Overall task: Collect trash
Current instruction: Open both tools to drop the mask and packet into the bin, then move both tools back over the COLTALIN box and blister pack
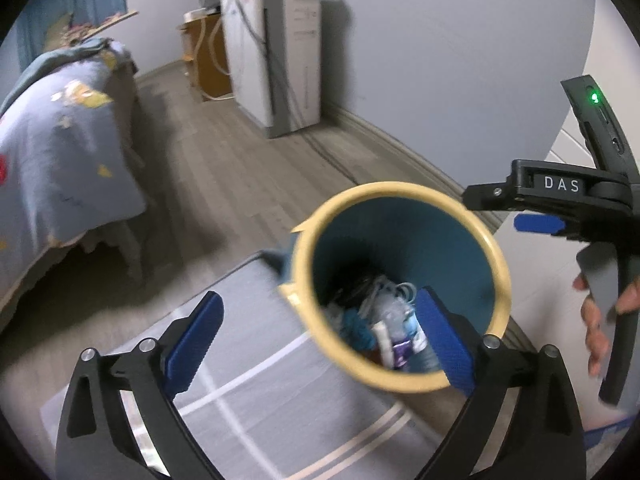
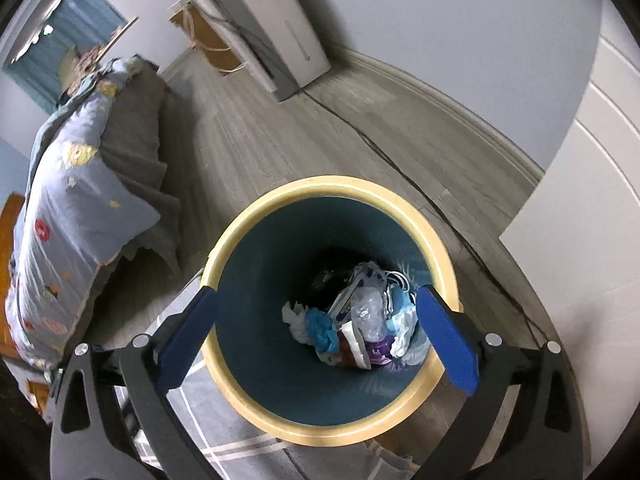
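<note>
A round trash bin (image 2: 248, 236) with a cream rim and dark teal inside stands on the floor; it also shows in the left wrist view (image 1: 404, 192). Crumpled trash (image 2: 360, 320) lies at its bottom: plastic wrap, blue and white scraps, a purple wrapper; it also shows in the left wrist view (image 1: 388, 320). My right gripper (image 2: 316, 336) is open and empty, directly above the bin's mouth. My left gripper (image 1: 320, 340) is open and empty, over the bin's left rim. The right gripper's body (image 1: 560, 196) shows at the right in the left wrist view.
A bed with a blue patterned quilt (image 2: 76, 208) stands on the left. A grey striped rug (image 1: 240, 380) lies under the bin's near side. A white appliance (image 2: 272, 20) and a cable (image 2: 400, 168) run along the back wall. A white door (image 2: 592, 200) is on the right.
</note>
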